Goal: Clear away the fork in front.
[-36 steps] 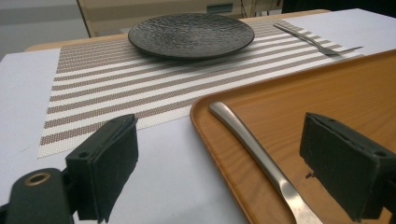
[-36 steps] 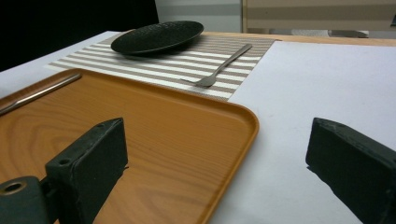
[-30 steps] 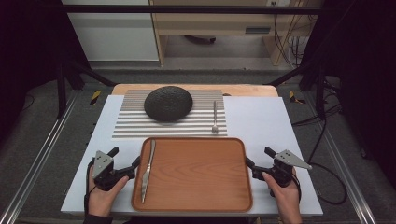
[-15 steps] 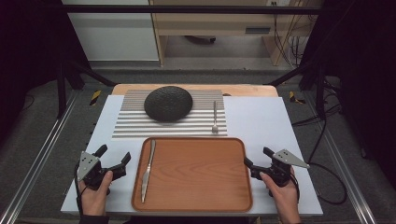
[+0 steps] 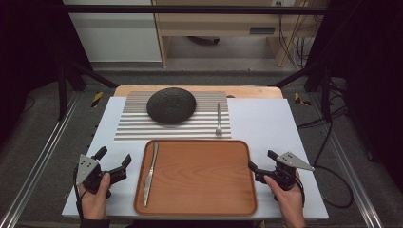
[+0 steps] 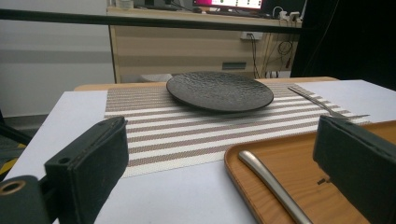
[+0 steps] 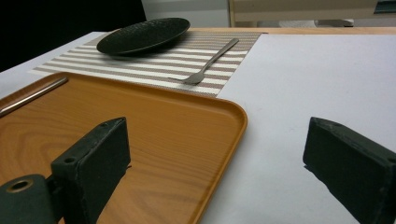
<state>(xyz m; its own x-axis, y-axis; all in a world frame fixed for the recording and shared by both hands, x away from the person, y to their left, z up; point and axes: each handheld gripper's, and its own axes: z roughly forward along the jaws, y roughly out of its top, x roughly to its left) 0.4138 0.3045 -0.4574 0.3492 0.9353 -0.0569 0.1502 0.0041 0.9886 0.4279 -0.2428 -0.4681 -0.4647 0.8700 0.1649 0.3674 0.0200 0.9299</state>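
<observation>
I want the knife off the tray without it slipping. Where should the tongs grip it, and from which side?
Probably the handle, the rounded near end of the knife, taken from above with the jaws across its width. It lies flat along the left side of the tray, close to the rim, so a sideways approach has little room. The open left tongs sit nearest.

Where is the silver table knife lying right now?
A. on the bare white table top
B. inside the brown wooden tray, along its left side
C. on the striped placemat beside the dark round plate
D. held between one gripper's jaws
B: the silver table knife lies inside the brown wooden tray, near its left rim, with both grippers apart from it.
</observation>
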